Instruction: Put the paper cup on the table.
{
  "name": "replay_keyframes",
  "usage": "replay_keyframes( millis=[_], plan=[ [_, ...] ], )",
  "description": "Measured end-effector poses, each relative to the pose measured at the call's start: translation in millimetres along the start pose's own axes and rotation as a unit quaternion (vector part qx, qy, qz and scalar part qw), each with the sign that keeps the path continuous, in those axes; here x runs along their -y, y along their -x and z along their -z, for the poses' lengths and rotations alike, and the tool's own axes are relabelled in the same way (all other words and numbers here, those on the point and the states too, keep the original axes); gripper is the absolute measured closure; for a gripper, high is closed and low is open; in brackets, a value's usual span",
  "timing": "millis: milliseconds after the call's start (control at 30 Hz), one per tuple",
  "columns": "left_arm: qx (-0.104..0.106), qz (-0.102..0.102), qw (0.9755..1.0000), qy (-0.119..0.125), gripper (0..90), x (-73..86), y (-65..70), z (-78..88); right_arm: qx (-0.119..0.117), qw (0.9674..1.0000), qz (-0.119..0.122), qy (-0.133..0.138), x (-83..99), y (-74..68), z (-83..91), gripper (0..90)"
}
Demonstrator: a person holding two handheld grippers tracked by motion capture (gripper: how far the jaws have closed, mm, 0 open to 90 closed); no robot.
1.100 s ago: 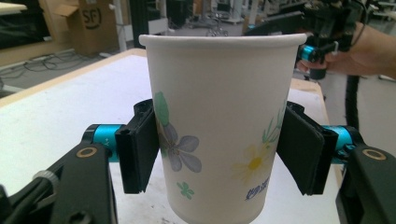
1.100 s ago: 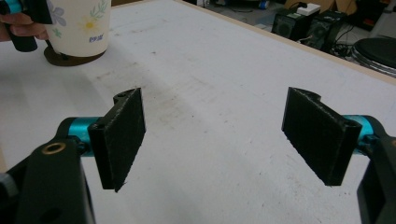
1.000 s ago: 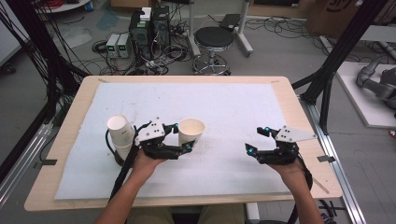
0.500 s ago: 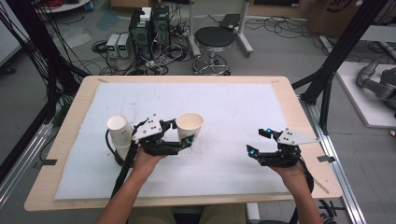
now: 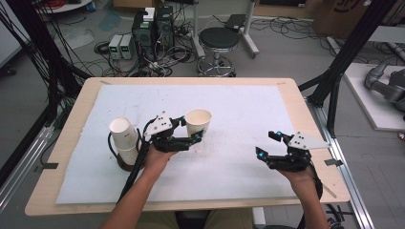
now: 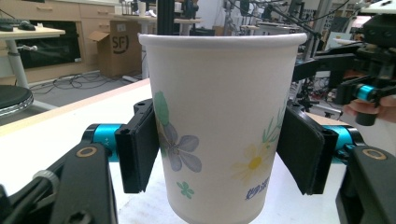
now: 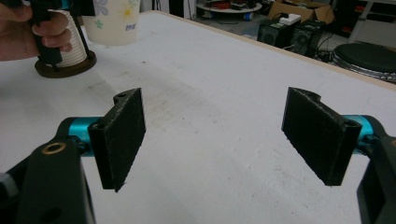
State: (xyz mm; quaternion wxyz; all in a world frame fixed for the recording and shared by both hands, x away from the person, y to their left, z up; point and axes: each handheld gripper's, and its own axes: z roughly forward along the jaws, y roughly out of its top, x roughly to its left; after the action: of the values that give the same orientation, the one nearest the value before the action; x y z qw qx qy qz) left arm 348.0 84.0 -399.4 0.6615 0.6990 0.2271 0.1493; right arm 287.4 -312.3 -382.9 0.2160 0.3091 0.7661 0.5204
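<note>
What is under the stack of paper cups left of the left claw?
The stack of paper cups stands on a dark round base on the white mat. The base's middle is covered by the cups.

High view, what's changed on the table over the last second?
The left tongs, shut on the paper cup, have carried it a little toward the far side of the white mat. The grip itself looks the same. The stack of cups on its stand and the open, empty right tongs have stayed where they were.
</note>
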Motion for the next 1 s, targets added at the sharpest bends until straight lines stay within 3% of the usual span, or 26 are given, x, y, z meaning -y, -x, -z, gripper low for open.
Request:
replay_keyframes(
  millis=[300,667,833,1000],
  plan=[
    [-0.039,0.013,0.9991,-0.006,33.6,9.0,-4.7,-16.6,-0.001,1.0000,0.003,-0.008,4.1,-1.1,-0.9,21.9],
    [-0.050,0.023,0.9974,-0.047,33.6,23.6,-5.3,-39.1,-0.008,0.9999,0.006,-0.008,3.7,-2.9,-3.0,21.9],
    [-0.054,0.023,0.9951,-0.079,33.6,30.3,-3.4,-49.0,-0.009,0.9999,0.005,-0.008,3.8,-2.6,-2.4,21.9],
    [-0.064,0.016,0.9908,-0.118,34.3,36.6,-1.3,-57.7,-0.007,0.9999,0.006,-0.008,4.4,-2.1,-1.8,21.9]
  ],
)
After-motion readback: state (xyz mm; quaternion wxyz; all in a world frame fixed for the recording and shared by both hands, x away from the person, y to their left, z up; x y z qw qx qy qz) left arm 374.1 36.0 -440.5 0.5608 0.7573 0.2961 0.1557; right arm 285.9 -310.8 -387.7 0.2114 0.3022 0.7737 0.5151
